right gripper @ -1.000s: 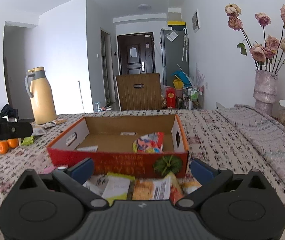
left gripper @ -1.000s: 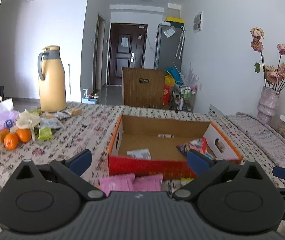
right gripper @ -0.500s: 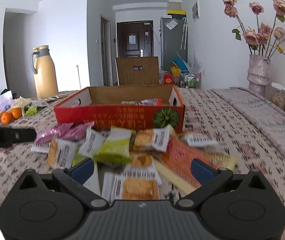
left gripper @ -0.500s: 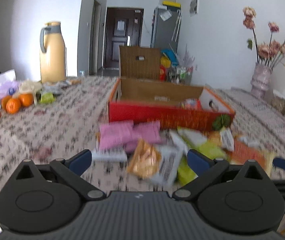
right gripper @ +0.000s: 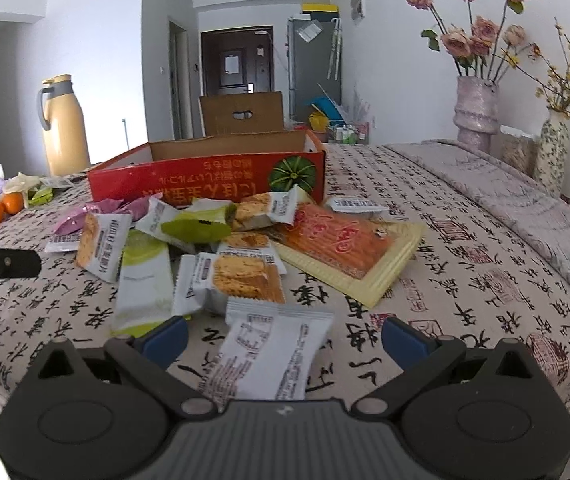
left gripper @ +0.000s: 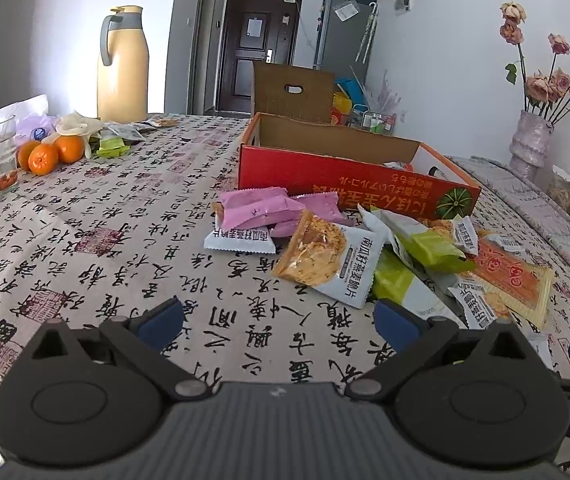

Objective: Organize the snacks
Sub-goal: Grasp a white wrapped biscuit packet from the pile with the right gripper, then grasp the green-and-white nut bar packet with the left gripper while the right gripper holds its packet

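Snacks (left gripper: 327, 258) lie heaped on the tablecloth, centre of both views, in front of the red box (left gripper: 349, 182). At lower left of the left view, the left gripper (left gripper: 277, 322) hangs wide and empty over bare cloth, the heap up and to its right. In the right view, a white packet (right gripper: 273, 354) sits low in the frame between the spread fingers of the right gripper (right gripper: 285, 338), long axis running away from the camera. By my reading, the right is nearer.
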